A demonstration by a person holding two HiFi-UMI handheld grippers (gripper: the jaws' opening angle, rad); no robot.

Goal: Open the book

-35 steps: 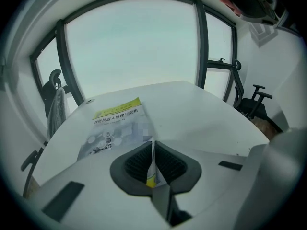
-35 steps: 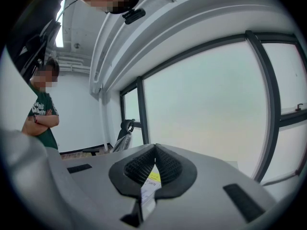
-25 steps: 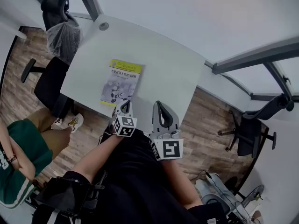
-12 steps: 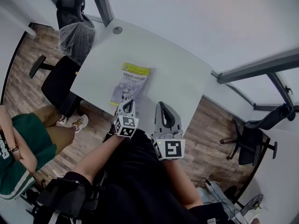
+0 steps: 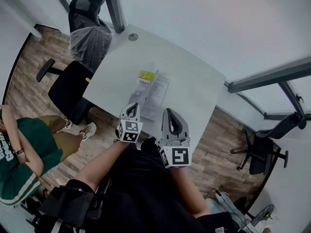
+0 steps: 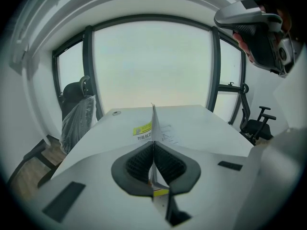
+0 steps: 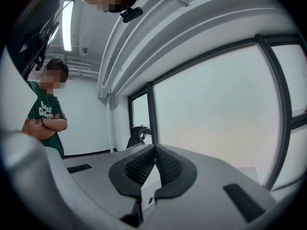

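Above table [image 5: 194, 81], left gripper [image 5: 132, 107] pinching book cover [image 5: 145, 87]

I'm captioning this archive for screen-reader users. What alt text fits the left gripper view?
The left gripper is shut on the book's front cover, which stands edge-on above the first page on a white table. A black office chair stands at left, before large windows.
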